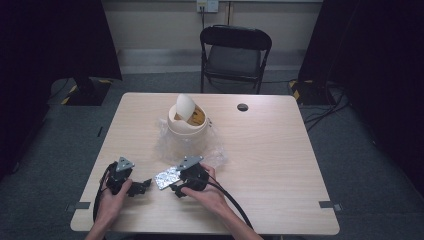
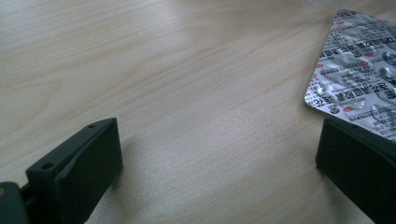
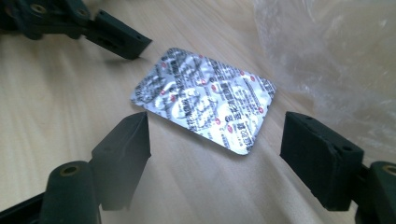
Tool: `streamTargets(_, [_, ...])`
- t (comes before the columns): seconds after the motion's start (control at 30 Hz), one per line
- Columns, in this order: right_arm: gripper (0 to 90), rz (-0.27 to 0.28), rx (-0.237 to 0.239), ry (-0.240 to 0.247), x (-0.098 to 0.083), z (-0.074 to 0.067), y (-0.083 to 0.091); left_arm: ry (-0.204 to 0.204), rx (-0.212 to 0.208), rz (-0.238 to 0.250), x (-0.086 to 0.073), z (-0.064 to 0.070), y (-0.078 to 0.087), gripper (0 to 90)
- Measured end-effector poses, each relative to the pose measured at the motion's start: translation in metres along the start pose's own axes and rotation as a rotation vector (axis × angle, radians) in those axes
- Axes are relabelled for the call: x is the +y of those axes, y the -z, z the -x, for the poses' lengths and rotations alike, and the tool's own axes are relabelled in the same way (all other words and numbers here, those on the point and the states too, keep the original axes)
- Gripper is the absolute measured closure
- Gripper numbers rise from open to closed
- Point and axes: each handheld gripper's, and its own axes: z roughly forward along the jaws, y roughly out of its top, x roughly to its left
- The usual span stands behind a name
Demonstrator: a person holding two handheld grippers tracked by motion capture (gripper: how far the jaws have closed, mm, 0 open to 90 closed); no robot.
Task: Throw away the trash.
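Note:
A silver blister pack [image 1: 166, 176] with red and black print lies flat on the wooden table [image 1: 270, 150], front centre. My right gripper [image 1: 173, 183] stands open just right of it. In the right gripper view the blister pack [image 3: 203, 105] lies a little ahead of the right gripper [image 3: 217, 128], apart from both jaws. My left gripper [image 1: 144, 185] is open and points right at the pack. In the left gripper view the left gripper [image 2: 217, 140] frames bare wood, and the blister pack [image 2: 359, 70] sits just beyond its right jaw.
A small cream bin [image 1: 186, 127] with a tilted swing lid stands mid-table on a crumpled clear plastic bag [image 1: 215, 150], whose edge [image 3: 336, 56] lies close to the pack. A black folding chair [image 1: 235, 52] stands beyond the table. There is a cable hole [image 1: 242, 107] at the back.

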Motion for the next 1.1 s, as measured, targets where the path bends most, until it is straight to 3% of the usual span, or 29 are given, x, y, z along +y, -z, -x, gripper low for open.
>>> streamTargets(0.33, [22.4,0.017,0.005,-0.005,-0.002,0.009,-0.016,0.000,0.000,0.000,0.000,0.000,0.000,0.0])
streamTargets(0.43, [26.7,0.055,0.027,0.039,0.002,0.004,-0.015,0.000,0.000,0.000,0.000,0.000,0.000,0.0])
streamTargets(0.53, [26.5,0.070,0.048,0.054,0.006,0.003,-0.016,-0.001,0.000,0.000,0.000,0.000,0.000,0.0])
streamTargets(0.6, [26.1,0.067,0.055,0.058,0.007,0.003,-0.017,-0.001,0.000,0.000,0.000,0.000,0.000,0.0])
streamTargets(0.67, [24.4,0.050,0.093,0.065,0.006,0.003,-0.021,0.000,0.000,0.000,0.000,0.000,0.000,0.0])
streamTargets(0.97, [22.4,0.027,0.094,0.069,-0.002,-0.002,-0.015,-0.001,0.000,0.000,0.000,0.000,0.000,0.0])
streamTargets(1.1, [23.6,0.000,0.126,0.067,-0.010,-0.009,-0.007,-0.001,0.000,0.000,0.000,0.000,0.000,0.0])
